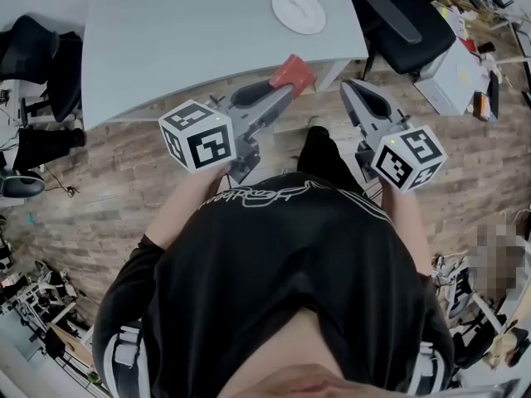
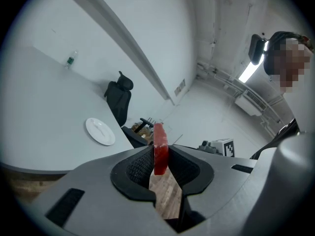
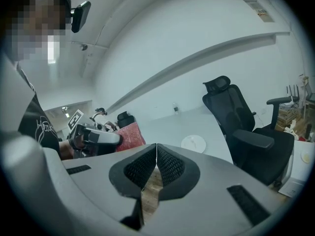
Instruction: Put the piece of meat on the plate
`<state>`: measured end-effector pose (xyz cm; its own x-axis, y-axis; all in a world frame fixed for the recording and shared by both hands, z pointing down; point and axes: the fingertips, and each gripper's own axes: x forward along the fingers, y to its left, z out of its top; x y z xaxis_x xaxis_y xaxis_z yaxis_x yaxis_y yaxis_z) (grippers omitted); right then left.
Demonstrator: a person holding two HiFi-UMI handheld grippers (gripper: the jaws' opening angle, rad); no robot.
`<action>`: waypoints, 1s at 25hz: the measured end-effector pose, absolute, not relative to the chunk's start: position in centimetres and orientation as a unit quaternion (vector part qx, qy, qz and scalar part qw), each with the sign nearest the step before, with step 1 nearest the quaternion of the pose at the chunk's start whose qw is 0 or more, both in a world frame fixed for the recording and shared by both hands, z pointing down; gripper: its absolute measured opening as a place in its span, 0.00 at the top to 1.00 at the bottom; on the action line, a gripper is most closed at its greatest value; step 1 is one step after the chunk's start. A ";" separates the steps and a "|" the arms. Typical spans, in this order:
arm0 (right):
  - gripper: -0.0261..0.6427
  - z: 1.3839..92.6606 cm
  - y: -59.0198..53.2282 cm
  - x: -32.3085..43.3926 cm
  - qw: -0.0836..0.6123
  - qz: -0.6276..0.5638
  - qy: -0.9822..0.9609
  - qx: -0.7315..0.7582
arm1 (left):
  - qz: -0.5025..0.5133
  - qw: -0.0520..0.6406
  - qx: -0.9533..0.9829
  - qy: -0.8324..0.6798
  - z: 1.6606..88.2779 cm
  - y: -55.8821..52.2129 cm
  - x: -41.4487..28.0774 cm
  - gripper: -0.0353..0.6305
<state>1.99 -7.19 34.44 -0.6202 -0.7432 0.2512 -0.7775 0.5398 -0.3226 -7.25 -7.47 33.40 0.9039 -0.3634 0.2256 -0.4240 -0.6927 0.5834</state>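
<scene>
Head view is showing the left gripper [image 1: 280, 88] hanging right at the near edge of the pale grey counter [image 1: 166, 48], squeezing a flat red piece of meat [image 1: 292, 73]. The round white plate [image 1: 299, 11] is sitting well apart from it, further back on the counter. The right gripper [image 1: 352, 88] is hovering alongside over the wood-plank floor [image 1: 99, 172].

Left gripper view is showing the jaws clamping the meat edge-on and upright, with the plate lying off to the left.

Right gripper view is showing its jaws pressing together, gripping nothing, with the plate sitting ahead and a black office chair [image 3: 236, 117] standing on the right.
</scene>
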 end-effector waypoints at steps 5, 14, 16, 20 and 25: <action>0.95 35.6 -10.4 3.0 0.032 0.213 -0.880 0.423 | 0.056 0.327 0.915 -0.230 34.0 -10.1 -6.3 0.81; 0.95 35.3 -19.2 5.3 0.043 0.210 -0.888 0.407 | 0.052 0.331 0.910 -0.245 33.8 -18.0 -4.1 0.81; 0.95 35.3 -20.8 5.8 0.048 0.208 -0.889 0.406 | 0.049 0.335 0.908 -0.248 33.9 -19.5 -3.8 0.81; 0.95 35.2 -23.6 6.6 0.052 0.202 -0.889 0.408 | 0.047 0.340 0.905 -0.252 34.5 -22.1 -2.9 0.81; 0.95 35.9 -26.1 7.1 0.058 0.207 -0.888 0.407 | 0.045 0.360 0.894 -0.261 35.8 -24.5 -2.7 0.81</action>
